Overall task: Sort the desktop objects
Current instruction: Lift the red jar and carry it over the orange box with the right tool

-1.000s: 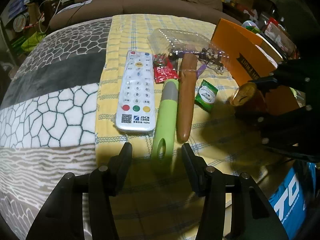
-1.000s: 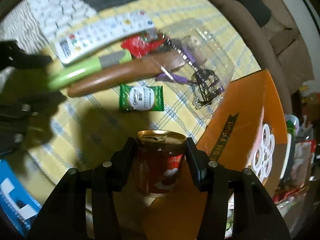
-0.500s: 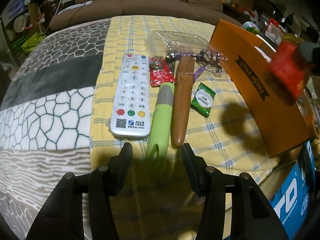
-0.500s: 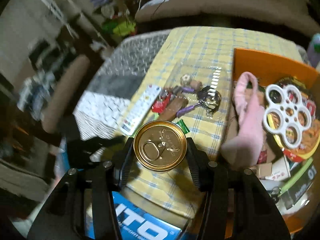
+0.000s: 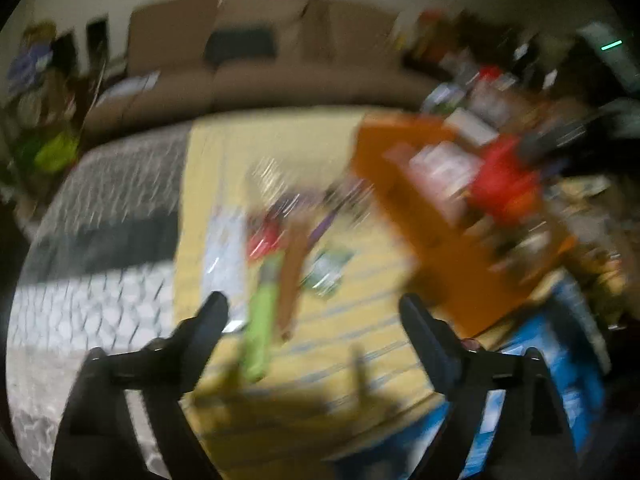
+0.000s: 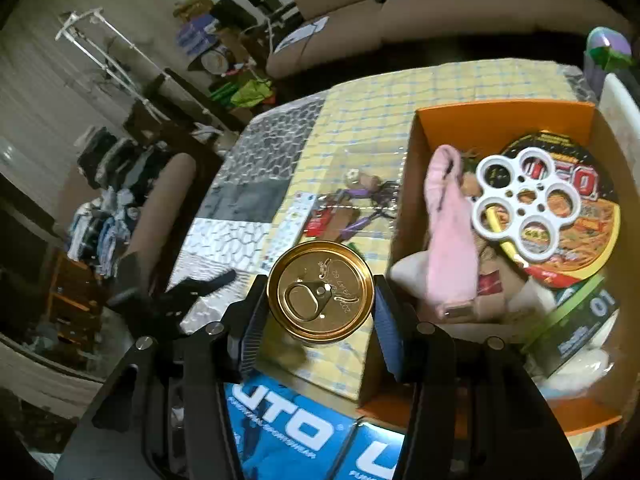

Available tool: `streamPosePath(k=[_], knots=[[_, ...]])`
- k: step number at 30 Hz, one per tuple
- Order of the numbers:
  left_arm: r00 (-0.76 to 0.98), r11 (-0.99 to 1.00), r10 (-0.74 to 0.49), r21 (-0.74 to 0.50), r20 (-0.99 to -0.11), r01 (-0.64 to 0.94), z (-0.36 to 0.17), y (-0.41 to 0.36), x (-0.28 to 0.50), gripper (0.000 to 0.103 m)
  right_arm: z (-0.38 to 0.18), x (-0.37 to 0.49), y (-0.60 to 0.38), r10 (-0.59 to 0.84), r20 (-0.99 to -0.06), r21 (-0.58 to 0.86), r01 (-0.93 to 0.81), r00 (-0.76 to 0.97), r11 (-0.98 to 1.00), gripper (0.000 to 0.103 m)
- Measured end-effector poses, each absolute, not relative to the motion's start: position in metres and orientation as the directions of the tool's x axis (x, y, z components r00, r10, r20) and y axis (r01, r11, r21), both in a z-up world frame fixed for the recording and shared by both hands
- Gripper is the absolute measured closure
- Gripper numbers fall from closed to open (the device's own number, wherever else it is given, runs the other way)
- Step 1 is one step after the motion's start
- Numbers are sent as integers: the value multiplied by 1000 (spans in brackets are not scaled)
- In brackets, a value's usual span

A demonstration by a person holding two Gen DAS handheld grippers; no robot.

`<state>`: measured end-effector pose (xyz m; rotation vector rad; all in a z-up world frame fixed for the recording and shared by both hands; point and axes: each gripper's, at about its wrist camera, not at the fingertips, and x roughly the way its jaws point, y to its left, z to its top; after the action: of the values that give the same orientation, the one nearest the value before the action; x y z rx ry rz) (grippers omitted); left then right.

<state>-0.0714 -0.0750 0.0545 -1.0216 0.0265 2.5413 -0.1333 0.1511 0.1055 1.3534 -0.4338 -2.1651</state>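
My right gripper [image 6: 320,294] is shut on a red can with a gold pull-tab lid [image 6: 320,296]. It holds the can in the air over the table's near edge, just left of the orange box [image 6: 504,120]. The left wrist view is badly blurred. In it my left gripper [image 5: 312,304] stands wide with its jaws opening and nothing between them. Beyond its fingers, on the yellow checked cloth [image 5: 360,336], lie a green-handled tool [image 5: 262,320], a brown wooden stick [image 5: 292,276], a white remote [image 5: 224,256] and a green sachet [image 5: 326,270]. The can [image 5: 502,184] shows there as a red smear over the box [image 5: 440,240].
The orange box holds a pink cloth [image 6: 444,220], a white ring holder [image 6: 524,204] and a noodle bowl [image 6: 580,216]. A blue carton [image 6: 296,424] stands below the table edge. A brown sofa [image 6: 440,12] runs along the back, and a grey patterned blanket [image 6: 256,184] covers the table's left.
My left gripper's jaws have spread wide and it has lifted back from the green tool. My right gripper raised the can off the cloth and swung it toward the orange box.
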Motion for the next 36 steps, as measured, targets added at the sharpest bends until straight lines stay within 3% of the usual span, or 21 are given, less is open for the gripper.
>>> streamPosePath(k=[2, 6, 9, 10, 11, 12, 18, 26, 36], knots=[[-671, -885, 416, -104, -613, -454, 74, -54, -57, 9, 107, -131, 149, -623, -710, 557, 281, -329, -782, 55], [-722, -845, 362, 120, -589, -522, 81, 0, -40, 9, 112, -123, 142, -654, -701, 583, 299, -285, -755, 55], [-680, -806, 416, 101, -604, -583, 79, 17, -40, 12, 117, -115, 141, -651, -712, 576, 311, -263, -756, 55], [-646, -789, 463, 50, -607, -613, 79, 19, -40, 18, 118, -112, 141, -646, -719, 570, 313, -258, -760, 55], [-619, -780, 493, 5, -612, -626, 80, 20, -43, 43, 119, -110, 143, -644, -721, 568, 316, -255, -760, 55], [-592, -776, 506, -33, -627, -629, 79, 23, -46, 52, 120, -107, 144, -640, -726, 563, 319, -250, -763, 55], [-516, -744, 569, -133, -640, -655, 82, 42, -54, 52, 120, -103, 171, -645, -717, 578, 289, -265, -763, 56], [-470, -744, 540, -135, -698, -654, 80, 82, -84, 52, 111, -120, 216, -646, -692, 605, 229, -321, -762, 56], [-439, -792, 420, -84, -794, -605, 45, 105, -112, 52, 71, -178, 213, -402, -836, 327, 250, -374, -911, 56]])
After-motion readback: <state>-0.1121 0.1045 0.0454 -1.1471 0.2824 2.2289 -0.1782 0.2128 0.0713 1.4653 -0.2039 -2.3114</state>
